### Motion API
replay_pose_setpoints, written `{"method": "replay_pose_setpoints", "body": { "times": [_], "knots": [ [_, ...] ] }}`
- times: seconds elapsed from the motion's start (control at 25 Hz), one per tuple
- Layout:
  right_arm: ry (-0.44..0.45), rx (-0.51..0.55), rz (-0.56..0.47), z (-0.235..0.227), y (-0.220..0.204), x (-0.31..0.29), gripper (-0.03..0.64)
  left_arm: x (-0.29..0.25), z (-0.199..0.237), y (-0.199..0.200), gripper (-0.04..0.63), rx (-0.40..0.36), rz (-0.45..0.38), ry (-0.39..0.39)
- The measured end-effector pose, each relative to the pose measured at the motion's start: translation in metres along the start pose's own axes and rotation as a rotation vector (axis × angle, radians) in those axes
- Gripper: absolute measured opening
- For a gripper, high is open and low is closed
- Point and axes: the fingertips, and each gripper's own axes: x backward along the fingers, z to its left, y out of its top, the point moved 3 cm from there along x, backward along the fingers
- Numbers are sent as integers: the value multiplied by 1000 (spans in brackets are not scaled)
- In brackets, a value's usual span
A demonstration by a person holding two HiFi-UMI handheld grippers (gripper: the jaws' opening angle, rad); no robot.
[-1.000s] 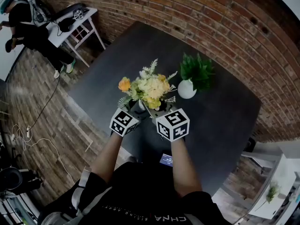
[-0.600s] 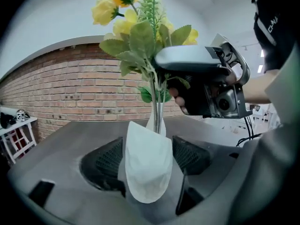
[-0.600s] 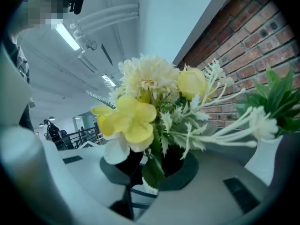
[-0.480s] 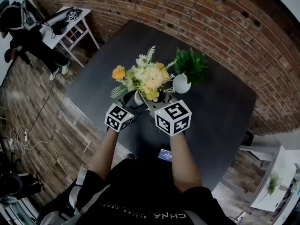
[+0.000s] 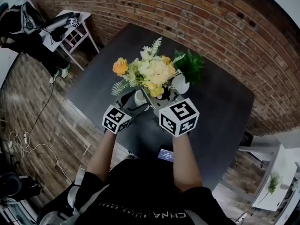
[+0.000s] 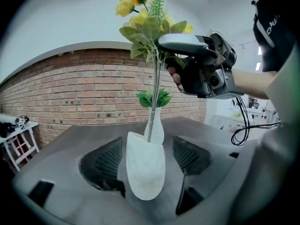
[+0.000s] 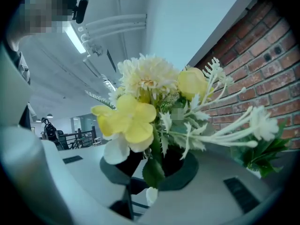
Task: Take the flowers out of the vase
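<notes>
The brick wall [image 5: 197, 13] bounded the scene from 12 to 3 o'clock in the head view. The dark table [image 5: 220, 111] served as the work surface. The flowers [image 5: 154, 71] stood at 12 o'clock from the person, with the heads high above the vase [image 6: 145, 165]. In the left gripper view the stem ends entered the vase mouth, so extraction was judged incomplete. A potted green plant [image 5: 190, 67] stood at 2 o'clock from the vase, just beside it and clear of the lift path.

The right gripper [image 7: 149, 170] was clamped on the flower stems below the blooms, a hold that keeps the heads uncrushed. The left gripper [image 6: 145, 158] had its jaws wide apart around the vase. Table showed between the body and the 3 o'clock pad. This position was judged a guard to stop the vase from tipping or following the stems.
</notes>
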Motion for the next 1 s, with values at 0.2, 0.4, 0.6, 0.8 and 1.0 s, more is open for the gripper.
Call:
{"method": "replay_pose_setpoints", "body": {
  "times": [0.2,0.4,0.6,0.8,1.0],
  "knots": [
    [-5,11,-39,5,26,13,93,8,1,2,324,-8,-18,10],
    [-38,46,-31,6,40,30,93,25,5,13,324,-22,-38,40],
    [-90,57,10,1,24,45,93,48,10,33,324,2,-102,74],
    [-134,40,67,-3,-17,55,92,65,8,55,322,26,-193,81],
    [-181,-24,99,-10,-53,65,93,71,-2,65,130,-15,-213,63]
  ]
}}
